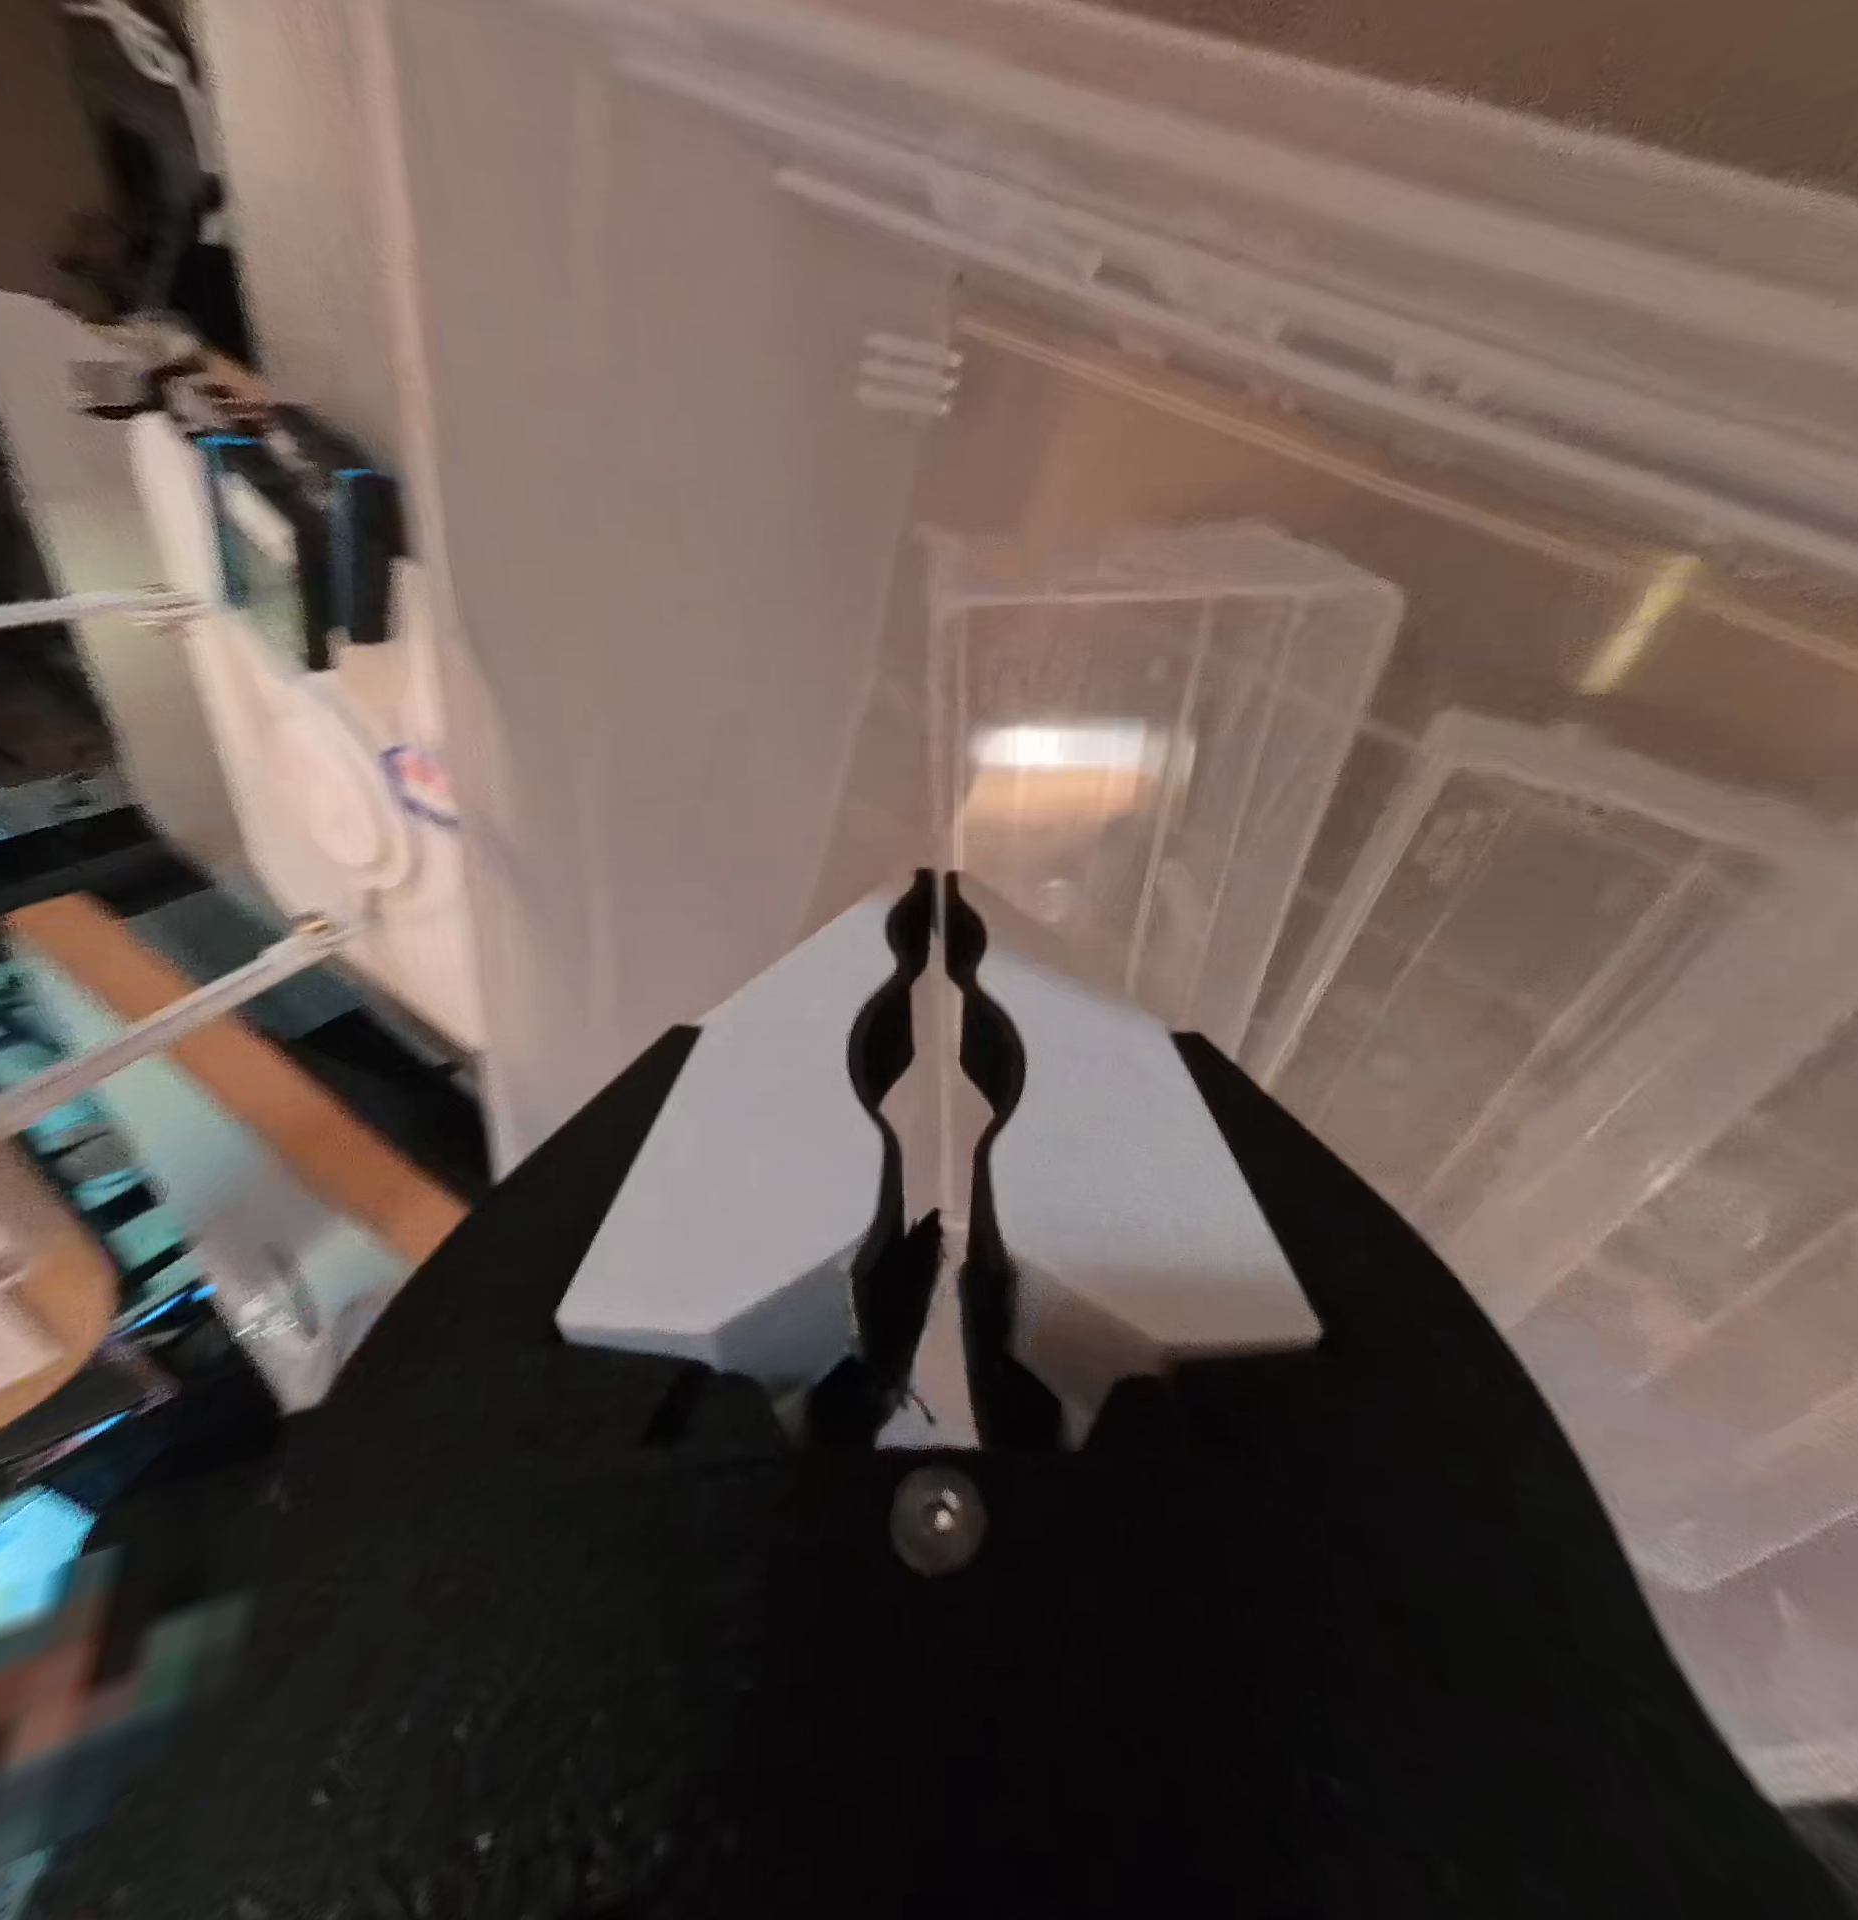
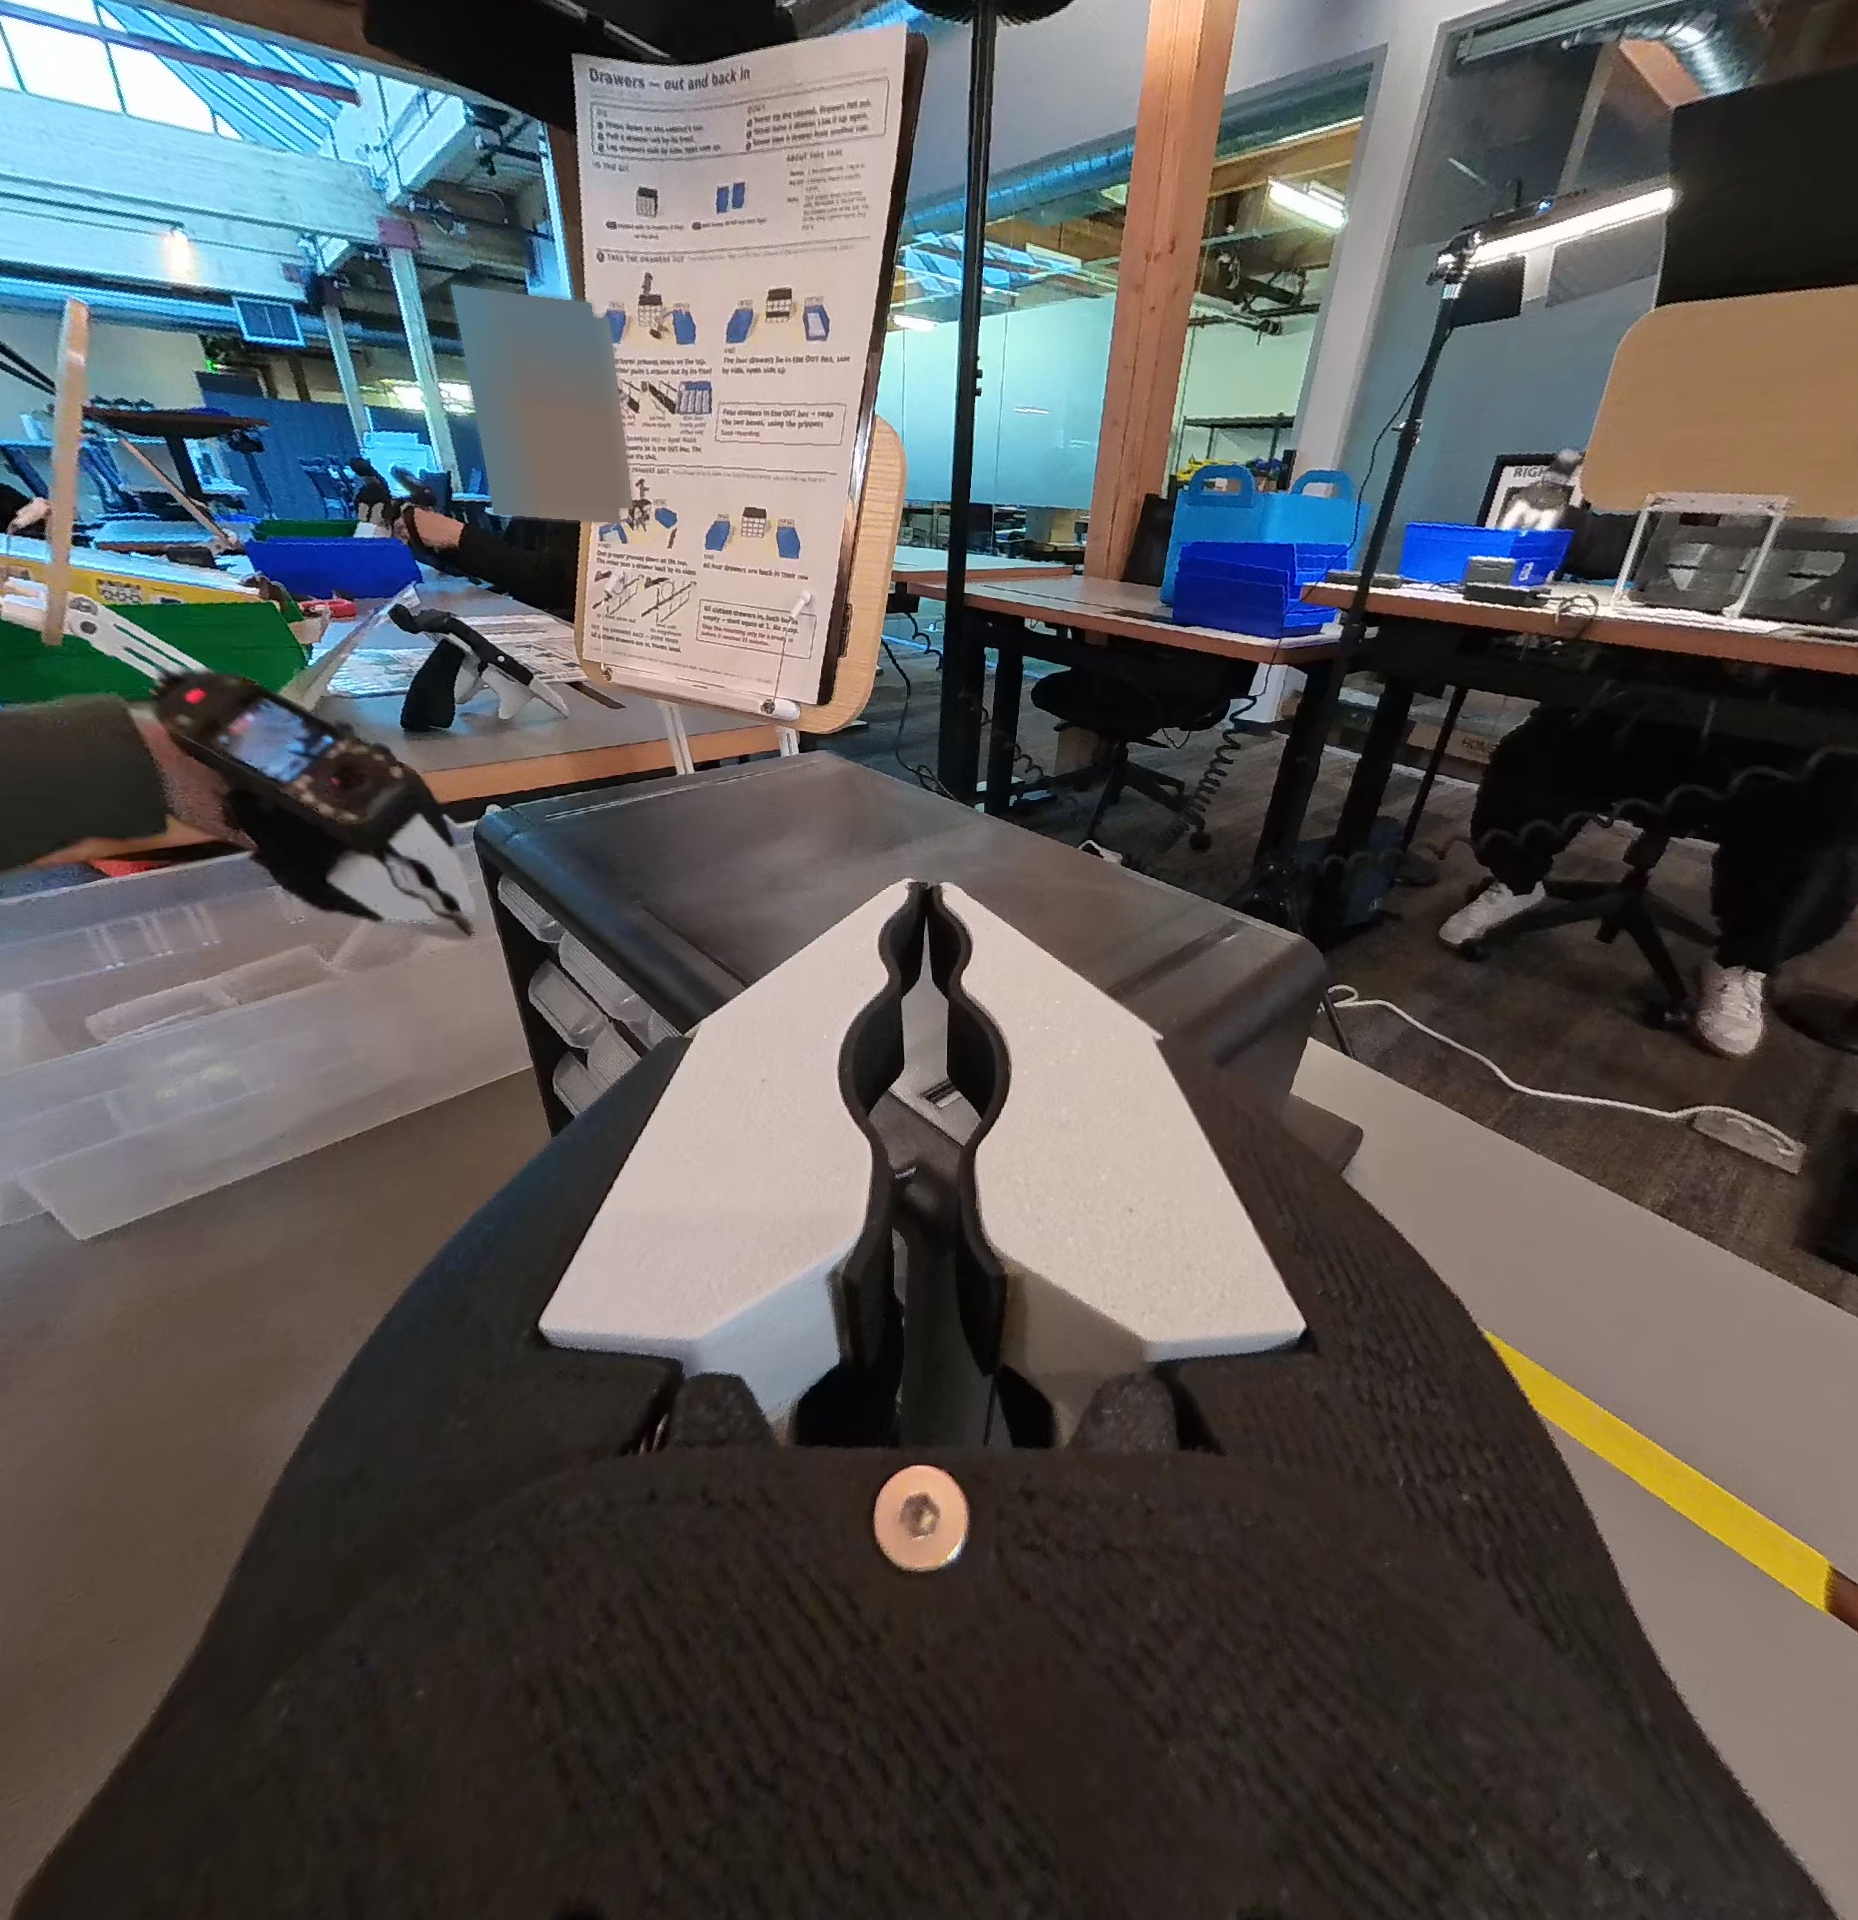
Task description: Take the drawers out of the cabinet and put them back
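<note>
Left gripper pinched closed, held out at the left by a sleeved hand; right gripper closed, pointing forward.

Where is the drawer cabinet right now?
In the right wrist view the black cabinet stands on the table just beyond the right gripper, with the clear bin to its left.

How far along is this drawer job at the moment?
Partly done: at least two clear drawers already lie in the clear bin. In hand: the left tool is shut on a thin clear wall, apparently another drawer, over that bin, while the right tool, shut, sits above the black cabinet. Left: the remaining drawers in its front, then returning them all.
</note>
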